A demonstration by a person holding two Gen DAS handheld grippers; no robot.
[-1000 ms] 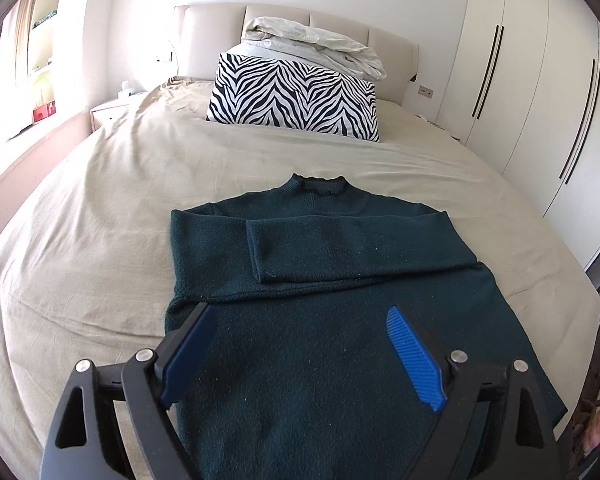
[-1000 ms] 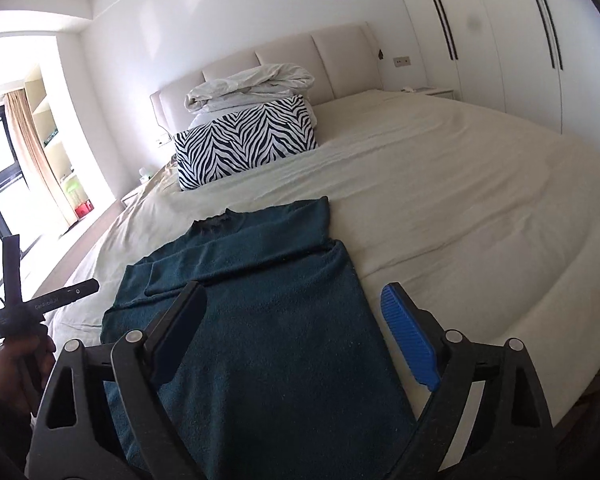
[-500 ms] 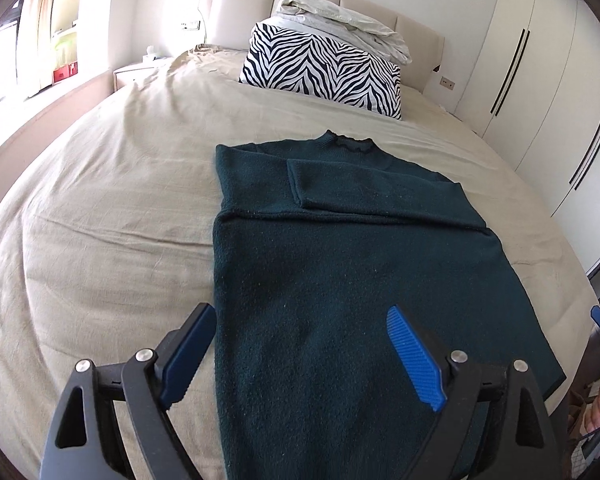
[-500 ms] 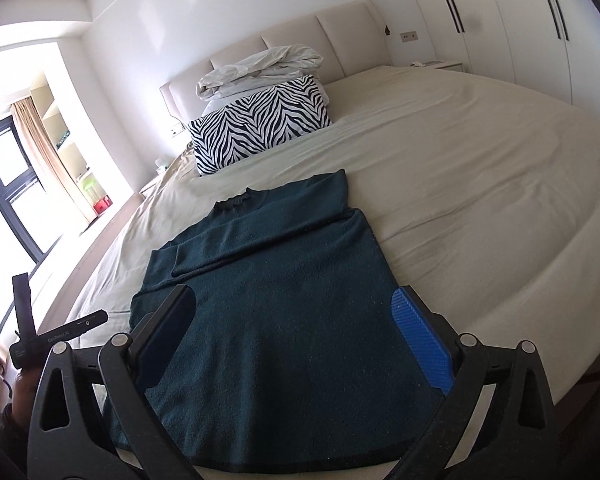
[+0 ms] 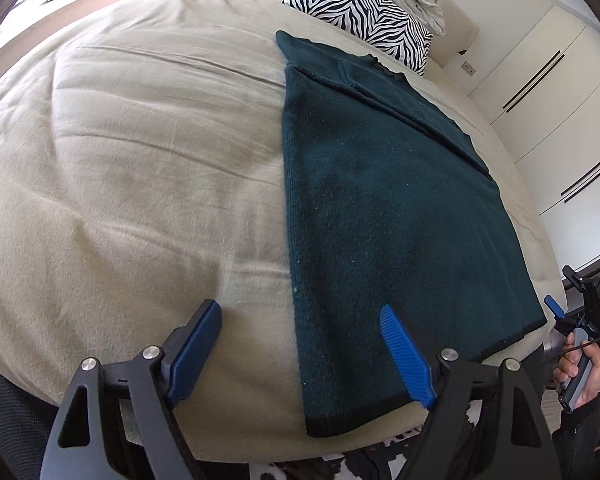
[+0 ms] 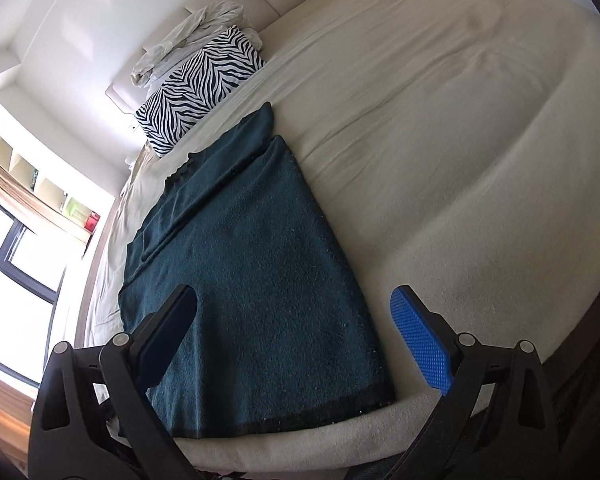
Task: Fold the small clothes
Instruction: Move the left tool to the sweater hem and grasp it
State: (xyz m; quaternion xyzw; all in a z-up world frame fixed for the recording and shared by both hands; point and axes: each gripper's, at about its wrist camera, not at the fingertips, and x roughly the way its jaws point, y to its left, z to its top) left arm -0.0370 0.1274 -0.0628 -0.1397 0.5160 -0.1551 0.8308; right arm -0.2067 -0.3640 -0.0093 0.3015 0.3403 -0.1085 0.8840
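Showing the right hand [image 5: 580,376], only the left view; left gripper [image 5: 300,352] fingers closing, empty, right gripper [image 6: 296,340] spread.

Bare bed [image 5: 140,152] lies open from nine to twelve o'clock of the sweater [image 5: 380,200]; only the pillow [image 5: 360,12] blocks at one.

Sunlit bedroom: beige bed [image 5: 120,152], zebra pillow [image 6: 204,88], white wardrobes [image 5: 548,92].

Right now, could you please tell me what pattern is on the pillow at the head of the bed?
The pillow has a black-and-white zebra stripe pattern, clearest in the right wrist view.
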